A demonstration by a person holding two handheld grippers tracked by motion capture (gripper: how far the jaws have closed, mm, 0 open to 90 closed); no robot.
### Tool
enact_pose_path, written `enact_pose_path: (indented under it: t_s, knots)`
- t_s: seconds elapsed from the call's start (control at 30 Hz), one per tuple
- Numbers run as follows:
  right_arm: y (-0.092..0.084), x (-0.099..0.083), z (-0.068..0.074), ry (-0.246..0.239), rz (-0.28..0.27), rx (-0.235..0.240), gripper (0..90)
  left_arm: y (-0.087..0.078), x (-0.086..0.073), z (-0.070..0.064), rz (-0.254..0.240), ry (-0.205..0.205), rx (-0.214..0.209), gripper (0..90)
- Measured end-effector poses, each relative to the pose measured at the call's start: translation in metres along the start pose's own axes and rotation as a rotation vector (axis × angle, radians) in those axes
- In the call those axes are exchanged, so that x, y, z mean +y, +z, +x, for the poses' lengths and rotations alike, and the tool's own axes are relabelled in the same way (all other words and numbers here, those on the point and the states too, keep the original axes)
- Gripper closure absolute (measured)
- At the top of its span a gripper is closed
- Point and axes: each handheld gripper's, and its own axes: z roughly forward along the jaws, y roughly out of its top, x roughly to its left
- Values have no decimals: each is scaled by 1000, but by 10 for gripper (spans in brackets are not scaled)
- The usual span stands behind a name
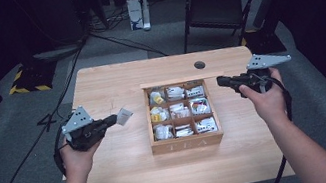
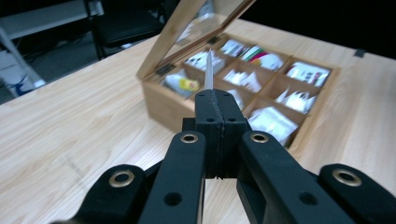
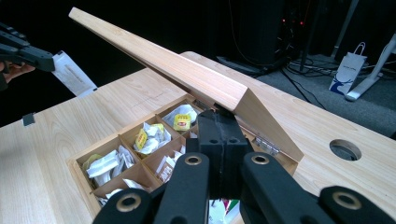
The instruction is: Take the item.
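Left tongs (image 1: 114,120) clamped tight on a small white paper tea-bag packet (image 1: 124,115), held in the air above the pale wooden counter (image 1: 115,176), just left of the open nine-compartment wooden tea box (image 1: 188,143). Packet seen edge-on, standing upright from the pressed-together jaws in the left gripper view. Right tongs (image 1: 220,81) pressed fully together on nothing, hovering at the box's far right corner, near the raised wooden lid (image 3: 187,70).

A black folding chair (image 1: 216,3) stands beyond the bench's (image 1: 125,179) far edge, with a white paper bag (image 1: 135,14) on the grey floor (image 1: 0,130) nearby.
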Motion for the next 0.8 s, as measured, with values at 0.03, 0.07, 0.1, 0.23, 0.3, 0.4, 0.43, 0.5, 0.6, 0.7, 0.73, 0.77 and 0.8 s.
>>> enact_pose_path:
  t_s: [0.03,0.07,0.1,0.23,0.3,0.4,0.43,0.5,0.6,0.7,0.73,0.77,0.8]
  knots:
    - [0,0,0,1,-1,0,900,-1,-2,2,5,0,11,900]
    - [0,0,0,1,-1,0,900,-1,-3,3,8,-1,18,900]
    - [0,0,0,2,0,-1,900,-2,-6,4,11,-2,30,900]
    - [0,0,0,0,4,-1,900,-4,-16,9,21,-15,64,900]
    - [0,0,0,1,3,-1,900,-6,-24,13,20,-39,71,900]
    - [0,0,0,3,2,2,900,-8,-34,17,-1,-74,65,900]
    - [0,0,0,4,4,3,900,-8,-38,18,-1,-92,65,900]
    - [0,-1,0,4,4,4,900,-7,-42,19,20,-91,76,900]
    - [0,-1,1,5,5,5,900,-4,-49,20,62,-89,98,899]
    - [0,-1,1,6,5,6,900,-1,-57,22,98,-92,117,899]
    - [0,-1,1,5,7,6,900,0,-59,24,104,-97,118,900]
    - [0,-1,1,5,7,6,900,0,-61,25,107,-106,118,899]
    - [0,-1,1,5,8,6,900,0,-63,28,105,-125,106,899]
